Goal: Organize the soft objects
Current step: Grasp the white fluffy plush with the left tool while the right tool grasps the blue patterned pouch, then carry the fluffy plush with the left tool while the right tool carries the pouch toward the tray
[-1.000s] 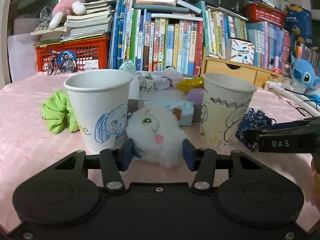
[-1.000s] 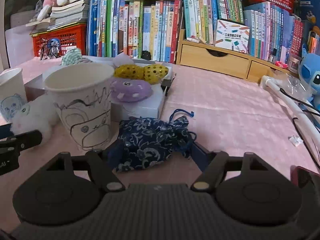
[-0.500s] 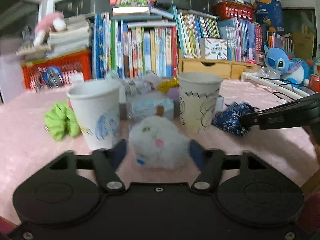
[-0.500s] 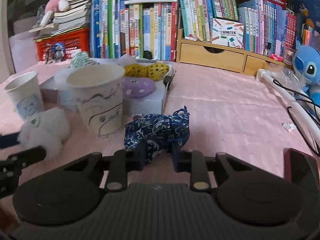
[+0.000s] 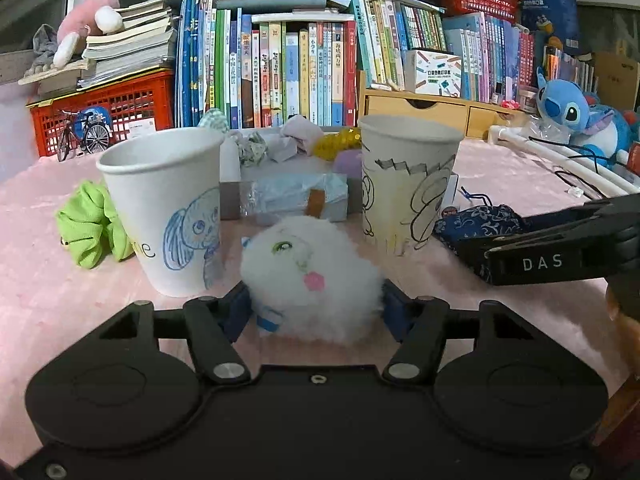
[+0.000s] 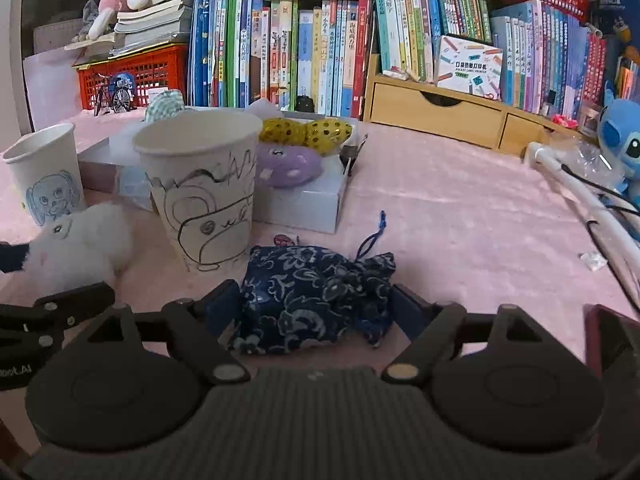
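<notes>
Left gripper: jaws closing, blue pads at either flank of the fluffy white plush ball with a stitched green eye and pink nose. The fur brushes both pads, but we cannot tell whether they press yet; the toy sits on the pink velvety tablecloth.

Right gripper: jaws opening, with the navy floral drawstring cloth pouch between them. The left pad looks to touch the cloth; the right pad stands just clear (no firm grip, we judge). The pouch lies on the table.

Outward: a white paper cup with a blue puppy drawing stands just left of the plush, and a paper cup with a black-and-yellow sketch stands just behind the pouch. We see nothing inside either.

A lime-green crumpled scrunchie lies loose beside the puppy cup. Behind, a flat grey box already carries a purple plush and yellow spotted balls.

Progress, as we judge it: early, with three soft items unsorted.
</notes>
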The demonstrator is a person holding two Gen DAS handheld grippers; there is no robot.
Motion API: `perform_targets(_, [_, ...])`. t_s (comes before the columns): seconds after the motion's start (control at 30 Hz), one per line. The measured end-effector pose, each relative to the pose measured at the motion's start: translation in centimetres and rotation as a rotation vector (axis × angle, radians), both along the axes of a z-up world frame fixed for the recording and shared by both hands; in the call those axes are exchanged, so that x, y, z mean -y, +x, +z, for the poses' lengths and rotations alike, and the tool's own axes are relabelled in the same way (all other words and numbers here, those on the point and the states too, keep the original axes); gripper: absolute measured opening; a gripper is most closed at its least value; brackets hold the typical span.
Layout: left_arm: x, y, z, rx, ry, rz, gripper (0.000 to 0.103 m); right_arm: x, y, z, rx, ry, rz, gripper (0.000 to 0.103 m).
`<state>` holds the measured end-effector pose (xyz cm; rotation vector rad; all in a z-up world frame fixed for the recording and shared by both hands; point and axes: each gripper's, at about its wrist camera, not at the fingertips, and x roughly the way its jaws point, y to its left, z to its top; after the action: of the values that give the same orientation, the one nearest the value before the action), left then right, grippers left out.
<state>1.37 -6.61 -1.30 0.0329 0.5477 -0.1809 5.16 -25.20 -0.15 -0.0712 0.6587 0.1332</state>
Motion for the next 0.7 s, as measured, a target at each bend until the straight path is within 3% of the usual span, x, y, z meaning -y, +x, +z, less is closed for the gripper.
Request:
perform_targets(0.1, [0.1, -0.3, 0.2, 0.008, 0.001, -0.013, 0.06, 0.2, -0.4, 0.1, -0.006, 0.021, -0.015, 0.062])
perform_targets(0.2, [-0.1, -0.8, 0.8, 0.018, -0.008, -0.033, 0.06, 0.5, -0.8, 0.5, 0.0, 0.039, -0.03, 0.051])
perform_targets(0.4, [-0.3, -2.6, 3.4, 0.099, 0.007, -0.088, 0.06, 1.6, -1.5, 2.1, 0.032, 0.046, -0.094, 0.048])
perform_targets(0.7, [-1.4, -4.0, 9.8, 0.225, -0.015, -0.16, 0.06, 3.9, -0.9, 6.6, 0.127, 0.059, -0.161, 0.049])
